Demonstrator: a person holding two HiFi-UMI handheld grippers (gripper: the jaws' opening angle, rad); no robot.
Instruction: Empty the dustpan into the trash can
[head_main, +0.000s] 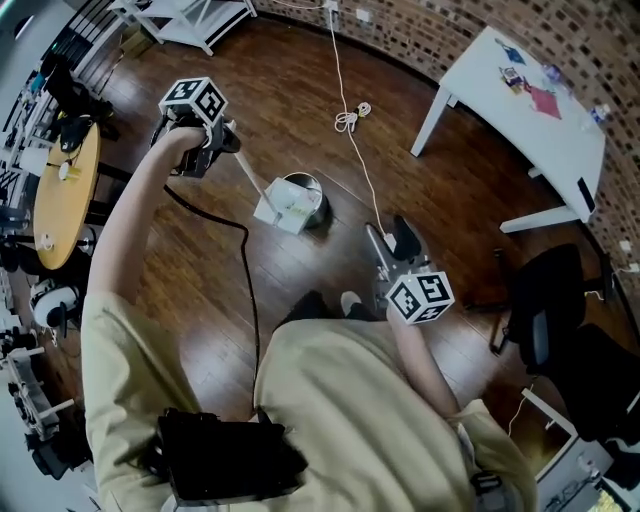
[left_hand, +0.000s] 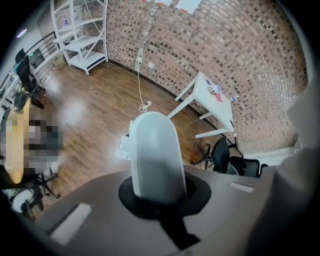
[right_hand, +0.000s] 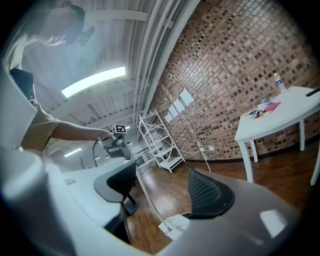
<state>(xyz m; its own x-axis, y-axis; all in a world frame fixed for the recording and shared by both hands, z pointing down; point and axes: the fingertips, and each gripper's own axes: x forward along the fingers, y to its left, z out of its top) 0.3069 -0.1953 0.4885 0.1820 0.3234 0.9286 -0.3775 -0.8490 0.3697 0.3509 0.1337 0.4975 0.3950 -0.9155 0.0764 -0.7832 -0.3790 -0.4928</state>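
My left gripper (head_main: 222, 142) is raised at the upper left of the head view, shut on the top of a long thin dustpan handle (head_main: 250, 177). That white handle end (left_hand: 154, 155) fills the left gripper view. The handle slants down to the white dustpan (head_main: 278, 210), which hangs tilted against the near left rim of a small round trash can (head_main: 318, 192) on the wood floor. My right gripper (head_main: 390, 240) is held level to the right of the can, open, with nothing between its dark pads (right_hand: 207, 192). Past them I see the dustpan (right_hand: 175, 225).
A white table (head_main: 530, 120) stands at the far right by the brick wall, with a black office chair (head_main: 545, 300) nearer. A white cable (head_main: 345, 95) trails across the floor behind the can. A round wooden table (head_main: 65, 195) is at the left, a white shelf (head_main: 195, 15) at the back.
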